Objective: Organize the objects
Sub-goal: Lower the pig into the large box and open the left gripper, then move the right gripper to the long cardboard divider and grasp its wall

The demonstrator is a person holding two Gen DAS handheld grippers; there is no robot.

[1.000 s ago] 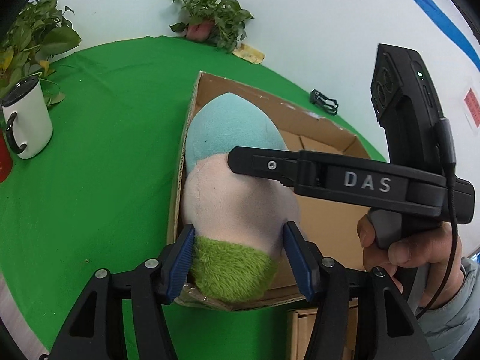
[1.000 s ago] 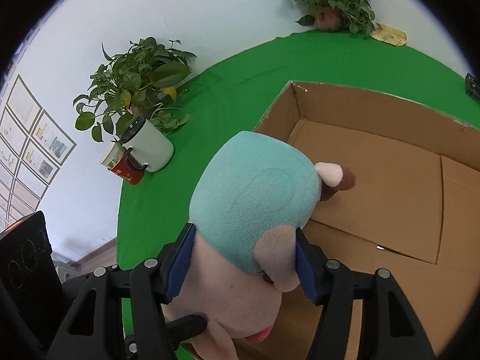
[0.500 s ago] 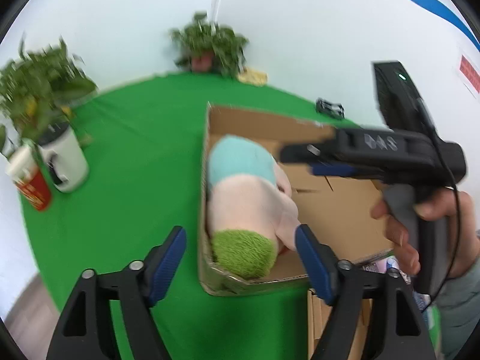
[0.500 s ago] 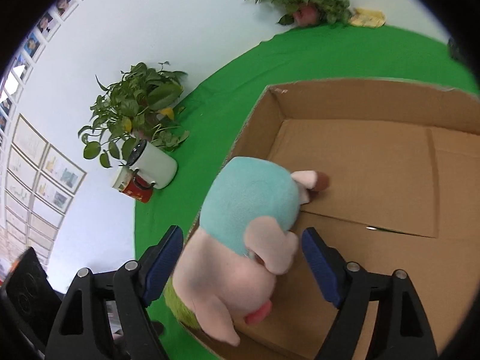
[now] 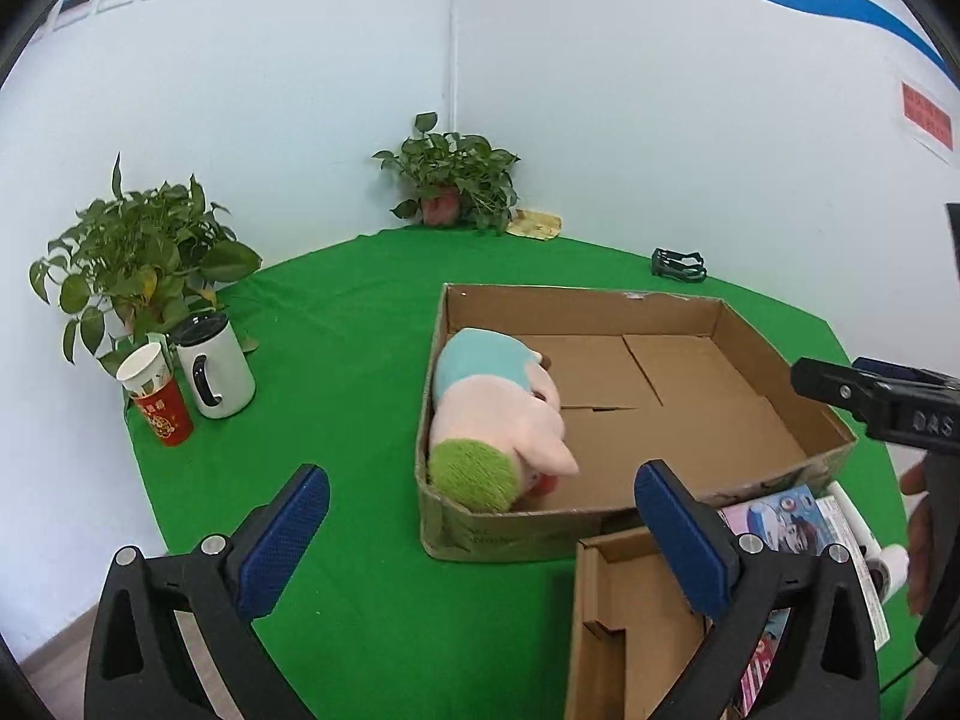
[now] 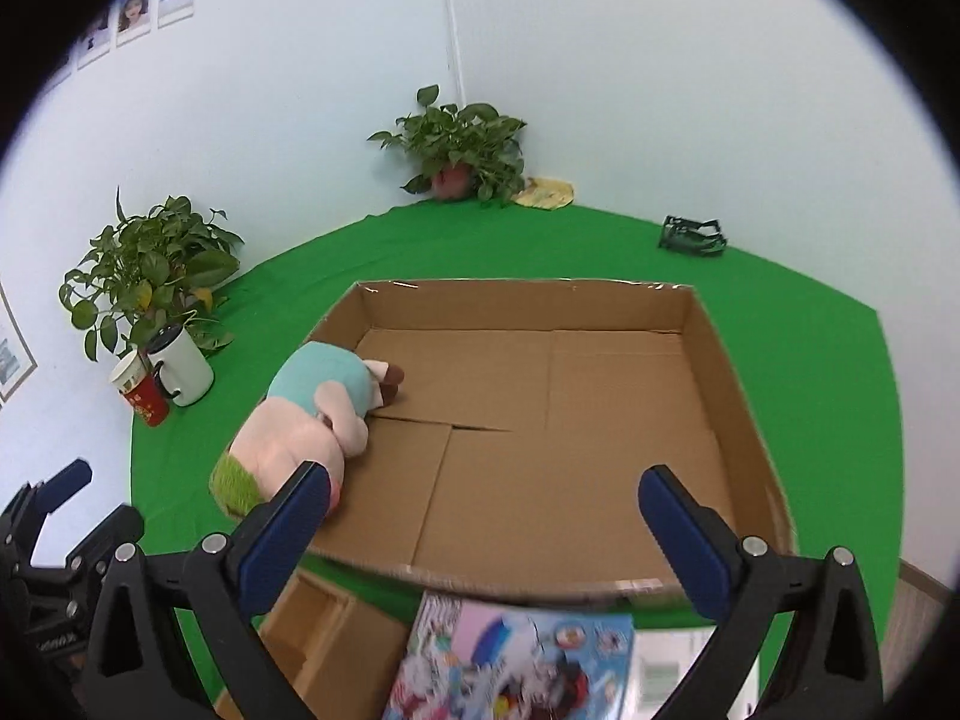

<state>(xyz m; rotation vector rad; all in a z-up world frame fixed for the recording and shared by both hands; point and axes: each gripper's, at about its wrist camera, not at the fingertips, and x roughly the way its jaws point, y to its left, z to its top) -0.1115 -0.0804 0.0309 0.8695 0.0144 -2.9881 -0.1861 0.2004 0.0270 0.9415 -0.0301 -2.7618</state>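
Observation:
A plush toy [image 5: 492, 414], teal, pink and green, lies inside a shallow open cardboard box [image 5: 774, 360] against its left wall. It also shows in the right wrist view [image 6: 300, 420], in the box [image 6: 738, 396]. My left gripper [image 5: 480, 540] is open and empty, pulled back in front of the box. My right gripper [image 6: 486, 534] is open and empty, above the box's near edge. The right gripper also shows at the right edge of the left wrist view [image 5: 870, 402].
A small open carton [image 5: 636, 624] and a colourful printed package [image 6: 516, 660] lie in front of the box. A white mug [image 5: 216, 366], a red cup [image 5: 159, 408] and a plant [image 5: 132, 264] stand at left. Another plant [image 5: 456, 186] and a black object [image 5: 678, 264] sit at the back.
Both grippers have let go of the plush toy, opened wide and pulled back and up. The toy now lies in the box.

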